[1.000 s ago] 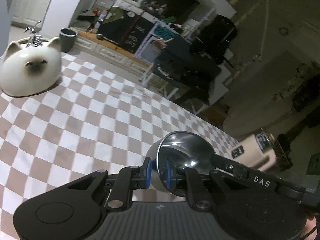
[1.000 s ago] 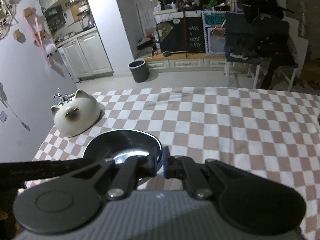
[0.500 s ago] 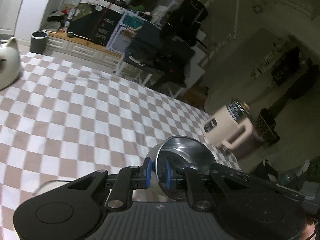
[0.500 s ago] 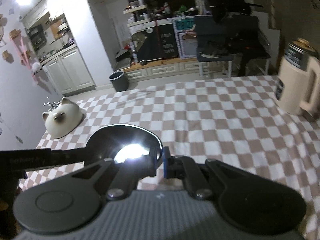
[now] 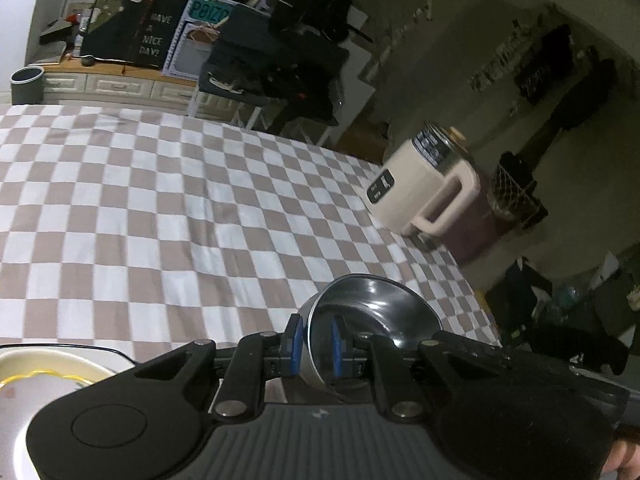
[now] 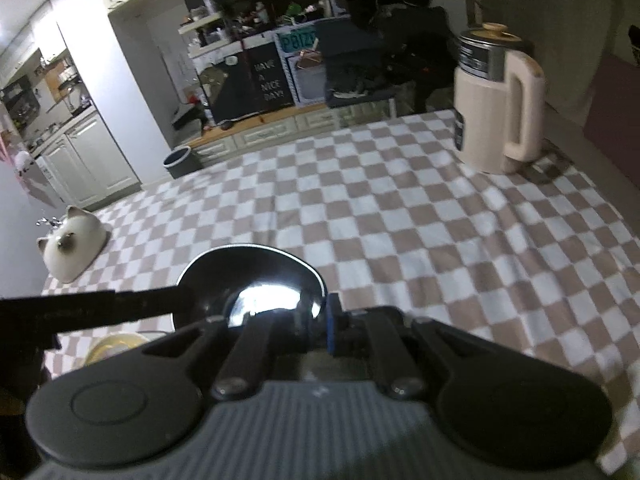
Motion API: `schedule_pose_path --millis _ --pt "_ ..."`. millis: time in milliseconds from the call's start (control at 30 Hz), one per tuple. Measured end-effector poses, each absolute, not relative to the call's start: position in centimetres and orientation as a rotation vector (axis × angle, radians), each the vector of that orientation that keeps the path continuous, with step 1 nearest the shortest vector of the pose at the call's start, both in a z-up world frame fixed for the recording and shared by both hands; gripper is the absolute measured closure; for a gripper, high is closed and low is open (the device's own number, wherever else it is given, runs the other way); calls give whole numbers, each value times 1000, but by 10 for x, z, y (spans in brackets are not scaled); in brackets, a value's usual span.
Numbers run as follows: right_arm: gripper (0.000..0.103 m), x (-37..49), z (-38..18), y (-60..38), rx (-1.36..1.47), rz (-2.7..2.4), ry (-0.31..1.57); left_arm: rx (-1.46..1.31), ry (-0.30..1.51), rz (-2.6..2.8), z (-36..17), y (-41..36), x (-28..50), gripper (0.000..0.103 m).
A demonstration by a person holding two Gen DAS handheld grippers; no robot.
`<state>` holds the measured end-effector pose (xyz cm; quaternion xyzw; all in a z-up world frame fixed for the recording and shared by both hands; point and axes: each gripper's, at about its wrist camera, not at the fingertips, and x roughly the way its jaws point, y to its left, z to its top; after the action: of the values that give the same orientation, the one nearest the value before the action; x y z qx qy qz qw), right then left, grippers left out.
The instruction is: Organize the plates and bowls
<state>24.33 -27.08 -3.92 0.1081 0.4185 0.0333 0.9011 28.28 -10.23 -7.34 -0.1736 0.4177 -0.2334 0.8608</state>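
Over the checkered desk (image 5: 168,216), seen from the left wrist, the left hand-held gripper (image 5: 314,346) pinches the near rim of a steel bowl (image 5: 376,320), one blue pad outside the wall and one inside, with the bowl tilted toward the camera. A plate (image 5: 48,372) with a yellow wavy edge lies at the lower left; a cream kettle (image 5: 424,188) stands at the desk's far right edge. From the right wrist, the right hand-held gripper (image 6: 320,324) grips the bowl (image 6: 252,276) at its near right rim. A cat-shaped dish (image 6: 72,246) sits far left, the kettle (image 6: 496,108) far right
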Motion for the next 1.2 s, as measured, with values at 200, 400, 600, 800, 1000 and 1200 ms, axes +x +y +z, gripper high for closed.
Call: schedule_pose_path --millis 200,400,600,800,1000,1200 --pt "93 241 -53 -275 194 32 935 -329 926 -502 -88 -121 288 88" --pt "91 241 -69 -274 168 20 1014 -300 968 -492 -104 -131 297 88" --pt "88 242 -82 -272 146 19 1079 -312 992 -506 -110 -136 305 88" --pt "88 245 -93 -277 145 13 1126 -276 1020 -515 -119 -146 308 85" --pt "90 252 -104 -271 116 38 1160 -297 1035 -527 -126 -145 312 80" --pt "92 253 -111 -249 92 165 1174 -260 1037 -558 -127 -162 310 80"
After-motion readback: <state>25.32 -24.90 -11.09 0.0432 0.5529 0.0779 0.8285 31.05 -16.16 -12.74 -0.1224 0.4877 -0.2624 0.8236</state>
